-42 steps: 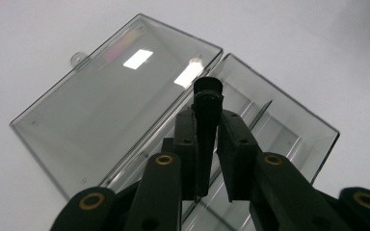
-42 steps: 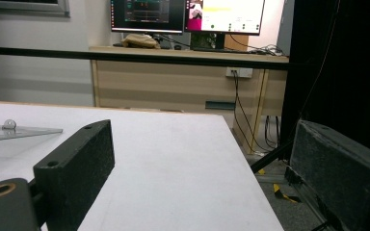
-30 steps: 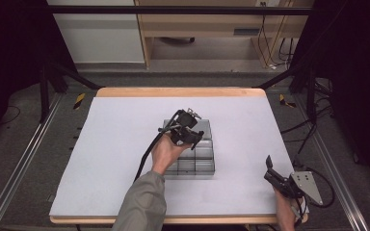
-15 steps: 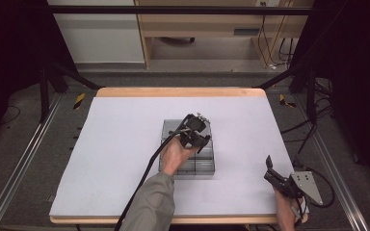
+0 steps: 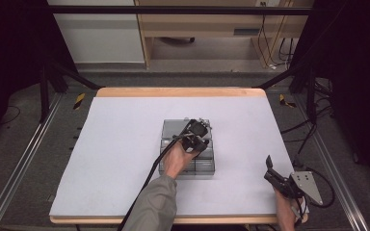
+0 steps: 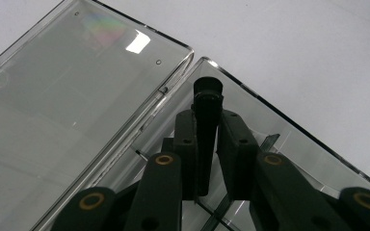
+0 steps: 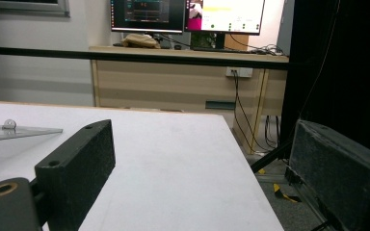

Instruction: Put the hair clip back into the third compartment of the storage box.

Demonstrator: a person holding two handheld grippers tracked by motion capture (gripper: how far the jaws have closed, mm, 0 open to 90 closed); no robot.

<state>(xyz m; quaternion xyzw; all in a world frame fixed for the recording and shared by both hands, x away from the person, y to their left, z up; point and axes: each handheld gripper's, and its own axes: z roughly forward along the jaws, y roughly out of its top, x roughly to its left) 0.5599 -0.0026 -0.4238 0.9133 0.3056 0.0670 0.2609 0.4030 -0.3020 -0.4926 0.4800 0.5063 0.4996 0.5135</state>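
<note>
1. The clear plastic box (image 6: pixel 72 110) is smooth and glossy, catching bright glints.
2. The table top (image 5: pixel 125 144) is matt pale grey, edged in light wood.
3. The black screw (image 6: pixel 207 120) looks matt.
4. The right gripper (image 7: pixel 202 178) pads look rough and dull.

The white table top (image 5: pixel 125 159) has a wooden edge along its far side. Beyond it stands a wooden desk (image 7: pixel 183 82) carrying two lit monitors (image 7: pixel 188 14). Cables (image 7: pixel 243 110) hang beside the desk. Black frame bars (image 5: pixel 173 9) cross above. Yellow-black tape marks (image 5: pixel 78 99) lie on the grey floor.
</note>
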